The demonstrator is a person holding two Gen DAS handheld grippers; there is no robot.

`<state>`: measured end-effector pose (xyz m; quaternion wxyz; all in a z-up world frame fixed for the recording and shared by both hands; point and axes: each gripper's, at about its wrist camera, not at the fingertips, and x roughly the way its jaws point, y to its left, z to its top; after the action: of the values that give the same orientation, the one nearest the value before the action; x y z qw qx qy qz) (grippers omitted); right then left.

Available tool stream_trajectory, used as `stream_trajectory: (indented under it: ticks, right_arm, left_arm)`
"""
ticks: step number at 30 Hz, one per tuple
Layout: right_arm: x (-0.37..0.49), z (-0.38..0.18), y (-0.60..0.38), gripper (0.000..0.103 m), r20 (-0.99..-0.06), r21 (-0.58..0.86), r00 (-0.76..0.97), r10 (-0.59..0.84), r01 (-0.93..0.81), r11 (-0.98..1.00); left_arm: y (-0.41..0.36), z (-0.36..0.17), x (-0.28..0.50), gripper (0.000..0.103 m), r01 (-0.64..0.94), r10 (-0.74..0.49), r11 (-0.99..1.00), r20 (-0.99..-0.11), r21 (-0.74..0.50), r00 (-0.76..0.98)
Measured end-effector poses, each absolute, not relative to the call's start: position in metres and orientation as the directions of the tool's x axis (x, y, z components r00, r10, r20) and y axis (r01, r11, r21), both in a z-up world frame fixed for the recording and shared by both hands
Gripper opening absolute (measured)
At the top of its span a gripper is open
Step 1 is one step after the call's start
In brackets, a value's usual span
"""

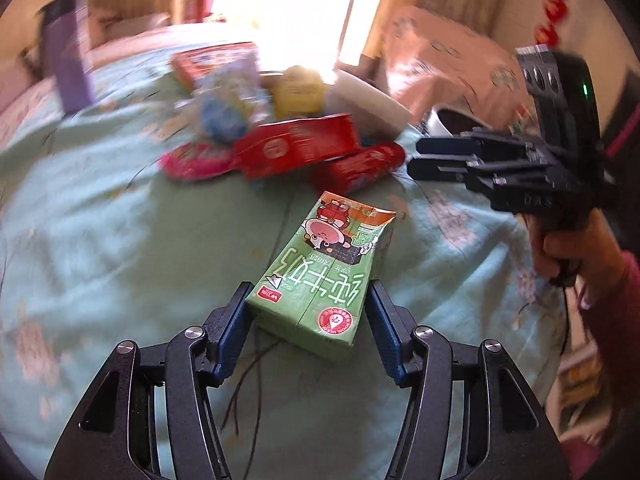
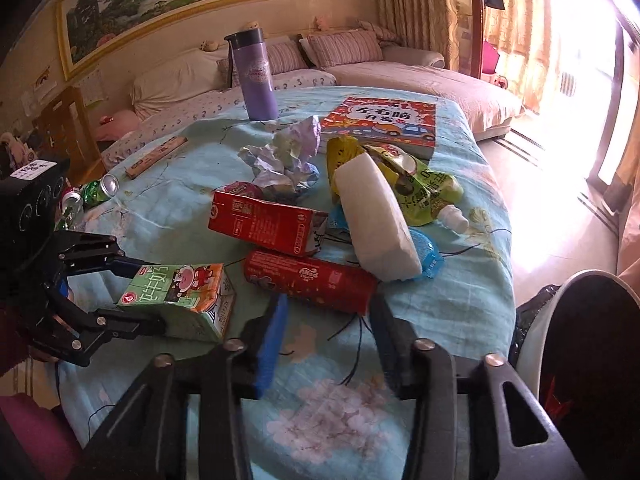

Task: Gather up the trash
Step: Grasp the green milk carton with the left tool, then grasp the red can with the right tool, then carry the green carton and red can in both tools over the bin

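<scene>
Your left gripper (image 1: 308,312): fingers apart, straddling near end of green milk carton (image 1: 320,272), not clamped. Carton on tablecloth, long axis running away along fingers. Your right gripper (image 2: 328,336): spread, empty, aimed at red tube (image 2: 310,282).

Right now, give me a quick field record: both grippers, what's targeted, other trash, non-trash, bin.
left gripper: open, fingers either side of the green milk carton, contact not clear
right gripper: open, empty, near the red can
surface: table with light blue floral cloth
other trash: red carton, crumpled paper, green pouch, white block, crushed green cans
non-trash: purple flask, book
bin: white-rimmed, black liner, beside the table
</scene>
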<state>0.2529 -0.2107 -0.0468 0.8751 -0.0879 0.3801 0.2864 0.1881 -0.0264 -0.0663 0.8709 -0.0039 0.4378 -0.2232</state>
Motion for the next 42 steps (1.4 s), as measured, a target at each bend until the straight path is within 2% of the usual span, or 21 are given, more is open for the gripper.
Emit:
stream_trajectory:
  ticks: [3, 6, 7, 9, 11, 13, 14, 15, 21, 25, 31, 35, 42]
  right_arm:
    - [0.256, -0.047, -0.195, 0.051, -0.731, 0.043, 0.515, 0.448, -0.621, 0.783]
    - [0.261, -0.049, -0.179, 0.052, -0.750, -0.011, 0.501, 0.433, -0.664, 0.748]
    - [0.264, -0.051, -0.173, 0.055, -0.758, -0.029, 0.496, 0.424, -0.675, 0.737]
    - [0.270, -0.055, -0.164, 0.066, -0.770, -0.076, 0.498, 0.400, -0.693, 0.717]
    - [0.277, -0.063, -0.157, 0.066, -0.794, -0.115, 0.488, 0.362, -0.705, 0.700]
    - [0.280, -0.068, -0.154, 0.065, -0.804, -0.140, 0.491, 0.335, -0.704, 0.696]
    - [0.281, -0.069, -0.154, 0.061, -0.811, -0.136, 0.485, 0.326, -0.699, 0.702]
    - [0.281, -0.069, -0.156, 0.051, -0.815, -0.130, 0.484, 0.318, -0.687, 0.715]
    - [0.267, -0.058, -0.184, 0.041, -0.811, 0.001, 0.464, 0.355, -0.607, 0.795]
    - [0.253, -0.057, -0.198, 0.041, -0.809, 0.120, 0.425, 0.405, -0.555, 0.823]
    - [0.264, -0.076, -0.188, 0.041, -0.812, 0.151, 0.419, 0.405, -0.520, 0.841]
    - [0.256, -0.077, -0.199, 0.037, -0.774, 0.222, 0.456, 0.438, -0.453, 0.864]
    - [0.212, -0.062, -0.254, 0.036, -0.686, 0.337, 0.574, 0.446, -0.293, 0.895]
  left_arm:
    - [-0.005, -0.069, 0.179, 0.056, 0.310, -0.392, 0.915, -0.752, -0.259, 0.530]
    - [0.002, -0.072, 0.176, 0.056, 0.298, -0.384, 0.919, -0.756, -0.258, 0.530]
    - [0.003, -0.073, 0.175, 0.056, 0.299, -0.386, 0.918, -0.758, -0.260, 0.526]
    - [0.002, -0.072, 0.176, 0.056, 0.306, -0.384, 0.918, -0.761, -0.254, 0.523]
    - [0.002, -0.072, 0.175, 0.057, 0.315, -0.376, 0.919, -0.762, -0.236, 0.526]
    - [0.000, -0.073, 0.175, 0.057, 0.328, -0.373, 0.918, -0.761, -0.221, 0.531]
    - [-0.001, -0.073, 0.174, 0.057, 0.333, -0.371, 0.918, -0.761, -0.215, 0.532]
    - [-0.003, -0.075, 0.175, 0.057, 0.338, -0.369, 0.918, -0.762, -0.208, 0.533]
    - [-0.011, -0.076, 0.177, 0.055, 0.341, -0.367, 0.918, -0.759, -0.202, 0.538]
    - [-0.017, -0.072, 0.172, 0.054, 0.340, -0.374, 0.917, -0.748, -0.209, 0.548]
    - [-0.022, -0.066, 0.160, 0.053, 0.314, -0.367, 0.924, -0.735, -0.218, 0.570]
    - [-0.025, -0.060, 0.154, 0.052, 0.298, -0.372, 0.925, -0.716, -0.235, 0.590]
    - [-0.058, -0.044, 0.155, 0.050, 0.358, -0.409, 0.906, -0.678, -0.224, 0.610]
